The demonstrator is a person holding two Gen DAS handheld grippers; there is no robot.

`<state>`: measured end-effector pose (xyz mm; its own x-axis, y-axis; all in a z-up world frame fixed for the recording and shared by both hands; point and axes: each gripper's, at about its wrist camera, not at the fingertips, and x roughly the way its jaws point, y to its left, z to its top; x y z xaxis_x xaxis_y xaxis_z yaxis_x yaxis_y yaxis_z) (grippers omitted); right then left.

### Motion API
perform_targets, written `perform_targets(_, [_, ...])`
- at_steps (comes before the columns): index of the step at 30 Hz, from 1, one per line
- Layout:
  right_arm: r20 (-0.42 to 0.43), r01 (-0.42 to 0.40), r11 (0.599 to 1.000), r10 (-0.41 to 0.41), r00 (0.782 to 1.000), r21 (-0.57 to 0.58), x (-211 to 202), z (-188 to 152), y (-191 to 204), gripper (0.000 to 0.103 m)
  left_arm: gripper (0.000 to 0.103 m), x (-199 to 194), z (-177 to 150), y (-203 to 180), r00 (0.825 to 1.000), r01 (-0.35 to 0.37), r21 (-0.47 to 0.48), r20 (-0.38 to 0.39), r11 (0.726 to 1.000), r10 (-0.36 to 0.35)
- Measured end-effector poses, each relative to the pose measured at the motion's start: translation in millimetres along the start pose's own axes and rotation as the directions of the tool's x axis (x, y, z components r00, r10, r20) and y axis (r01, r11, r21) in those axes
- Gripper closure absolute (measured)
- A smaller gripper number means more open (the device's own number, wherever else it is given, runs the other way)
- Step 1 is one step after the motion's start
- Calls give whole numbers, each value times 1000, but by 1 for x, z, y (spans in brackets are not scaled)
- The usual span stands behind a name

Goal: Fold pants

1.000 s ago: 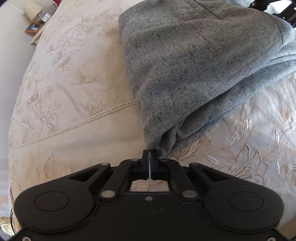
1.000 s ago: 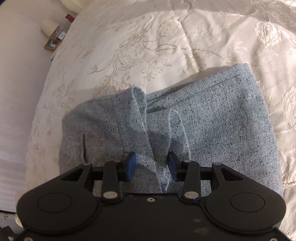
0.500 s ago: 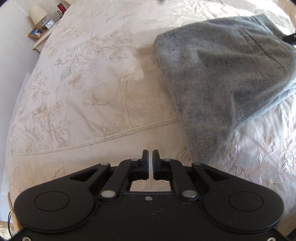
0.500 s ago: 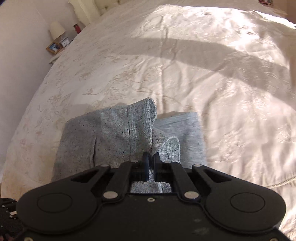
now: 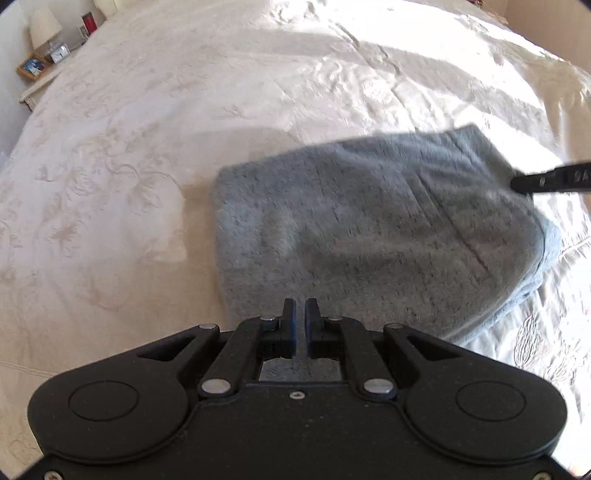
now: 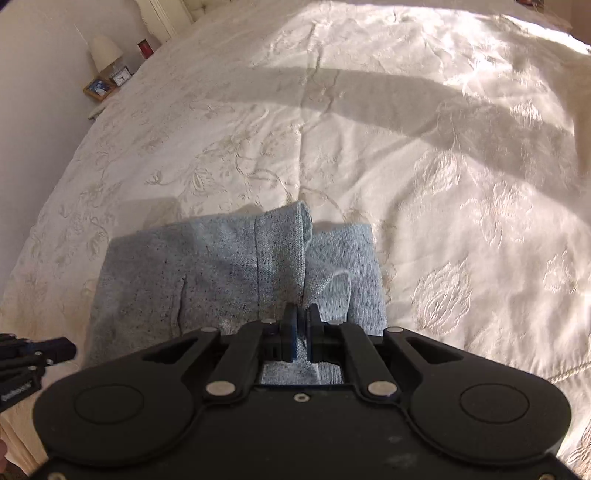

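Two grippers work over a cream embroidered bedspread [image 5: 155, 155]. At far left in the left wrist view, a bedside table [image 5: 35, 86] carries a lamp [image 5: 44, 26], a small clock [image 5: 59, 54] and a framed picture [image 5: 32, 65].

Moving right, the left gripper [image 5: 300, 314] has its fingers nearly together, with only a thin slit of daylight between the pads and nothing pinched in it. Its fingertips [image 5: 289, 309] sit over the near edge of the grey pants [image 5: 369, 236], but whether they touch the cloth cannot be told; the fabric here is motion-blurred. The pants lie as a folded bundle right of centre on the bedspread, with a lower layer peeking out along the right side. At the far right edge, a black part of the right gripper [image 5: 550, 181] reaches in over the upper right corner of the bundle.

In the right wrist view, the left gripper [image 6: 40, 350] shows at the far left edge, just beside the bundle's left side. Centre frame, the pants [image 6: 221, 269] lie folded on the bedspread [image 6: 443, 184], with a hemmed flap standing up along the middle and a flatter layer to its right. The right gripper [image 6: 300, 312] is closed down onto a raised ridge of that grey fabric, which runs between the pads and shows again in the window behind them.
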<state>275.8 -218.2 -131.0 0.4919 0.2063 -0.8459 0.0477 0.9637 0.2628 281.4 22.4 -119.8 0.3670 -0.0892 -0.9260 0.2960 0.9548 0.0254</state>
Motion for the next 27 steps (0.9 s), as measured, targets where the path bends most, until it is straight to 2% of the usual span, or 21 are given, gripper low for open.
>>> perform_targets(2, [28,-4,1000,4,1000,7,-5,4,-2,98,90,25,-8,-9,997,-9,48,-76,999,12])
perform_targets(4, [10,19,1000,-19,1000,11,7,4,-6,98,90,43,-19,-17,993,-52,97,-104,994,62])
perform_targets(7, [-73,31,999,-30,997,10,37,-3,-14,96,90,42,-27,-25,992,-85,157,-76,984,98])
perform_targets(8, [-76,32,999,-31,997,19,38,-3,-16,94,90,38,-27,-25,992,-90,167,-72,982,103])
perform_targets(11, [6,34,997,-34,999,71,13,-4,-18,89,90,20,-26,-20,993,-99,143,-46,985,106])
perform_targets(13, [73,33,998,-36,997,48,-14,-7,-11,89,90,7,-25,-16,994,-101,104,-19,989,104])
perform_targets(16, [105,11,1000,-8,994,-20,-35,-17,6,89,90,-7,-22,-13,996,-88,49,30,995,87])
perform_targets(19, [48,-3,998,6,999,-61,-24,-31,20,89,89,5,-20,-20,998,-63,62,-6,996,63])
perform_targets(22, [-55,73,991,-80,995,-115,12,-54,23,90,89,40,-29,-24,988,-80,117,-123,990,94])
perform_targets(25, [-77,76,991,-85,993,-114,21,-59,21,91,89,41,-37,-27,988,-97,157,-101,983,113])
perform_targets(27, [-82,73,989,-84,993,-127,15,-53,23,91,89,33,-35,-25,990,-96,148,-93,984,110])
